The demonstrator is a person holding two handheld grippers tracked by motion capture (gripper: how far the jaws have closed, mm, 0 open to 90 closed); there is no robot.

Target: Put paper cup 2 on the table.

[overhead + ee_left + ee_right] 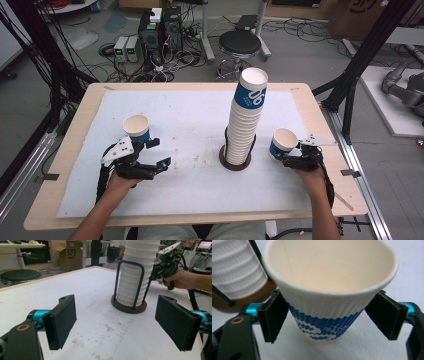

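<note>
two loose paper cups stand on the table: one cup on the left side, one cup on the right. one tall stack of cups rises from one round holder; the cups in it sit too tightly nested to count. there are two handheld grippers, the left gripper and the right gripper, and one white mat covers the one table.

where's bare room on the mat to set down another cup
Free: the wide strip between the left cup and the cup stack, plus the near edge of the mat between the forearms. Crowded: between the stack and the right cup, where the right gripper sits.
</note>
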